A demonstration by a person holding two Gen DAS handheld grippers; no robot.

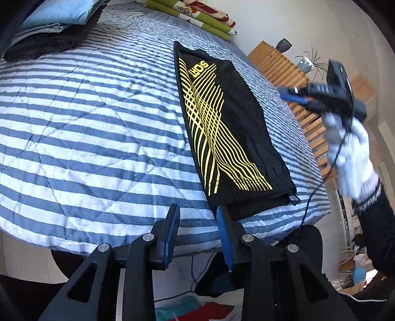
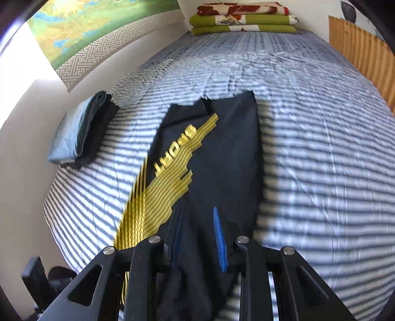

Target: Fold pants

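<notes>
Pants [image 1: 222, 128] lie folded lengthwise on bed [image 1: 98, 123], waistband at 6 o'clock, just past left gripper [image 1: 197, 217]. Both grippers parted, holding nothing; right gripper [image 2: 197, 222] hovers over the cloth. Risk: a pinch taking only the top layer would drag the fold askew.

Black folded pants [image 1: 229, 128] printed with wavy yellow lines and yellow block lettering. Quilted bed cover [image 1: 86, 118] in blue-grey and white stripes. Stack of folded clothes [image 1: 51, 27] — pale blue on top, dark charcoal beneath. Folded blanket [image 2: 243, 18] banded olive green and white, with red floral blotches. Wall hanging [image 2: 98, 27] painted green, yellow and blue, edged with a grey-and-white key pattern. Slatted wooden panel [image 1: 293, 81], warm orange-brown. Black left claw [image 1: 197, 232] with blue ribbed pads — same colours on the right claw [image 2: 197, 237]. White knitted glove [image 1: 350, 153], dark-striped cuff.
</notes>
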